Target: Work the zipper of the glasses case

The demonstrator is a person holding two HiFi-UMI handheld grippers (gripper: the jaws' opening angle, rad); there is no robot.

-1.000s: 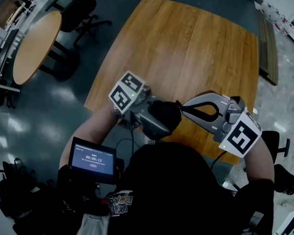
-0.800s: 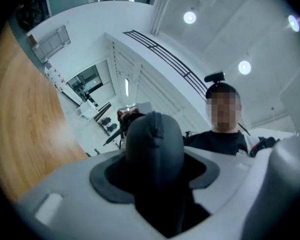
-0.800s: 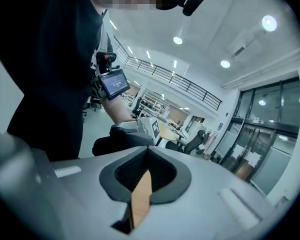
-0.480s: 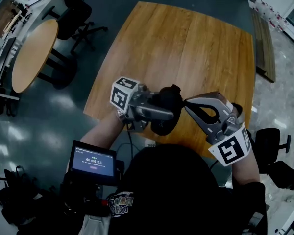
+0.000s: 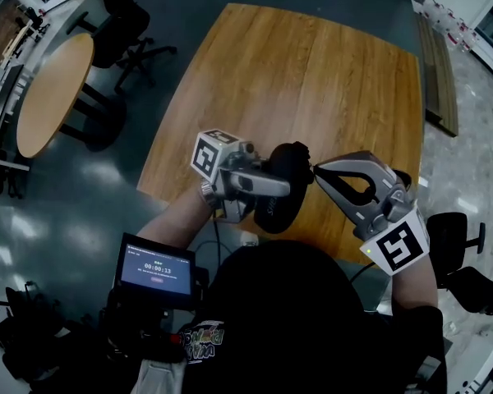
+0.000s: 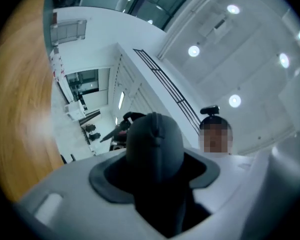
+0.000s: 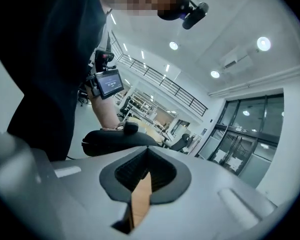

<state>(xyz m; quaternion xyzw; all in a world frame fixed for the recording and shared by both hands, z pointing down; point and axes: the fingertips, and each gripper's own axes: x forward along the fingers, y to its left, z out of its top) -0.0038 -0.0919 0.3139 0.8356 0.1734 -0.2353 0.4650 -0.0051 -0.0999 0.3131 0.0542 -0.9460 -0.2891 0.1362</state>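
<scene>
Glasses case (image 5: 283,183), black and rounded, is held up in the air close to the person's chest, over the near edge of the wooden table (image 5: 312,80). The left gripper (image 5: 273,189) clamps it between widely spread jaws. The right gripper (image 5: 315,169) has its jaws pressed together, tips at the case's end; whether they pinch the zipper pull cannot be made out. Farther off stand a round table (image 5: 53,89) and an office chair (image 5: 123,23).

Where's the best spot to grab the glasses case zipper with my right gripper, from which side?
Likely the tab on the seam of the glasses case at its rounded end, from the right: the left gripper clamps the body, and that end faces the right gripper.
</scene>
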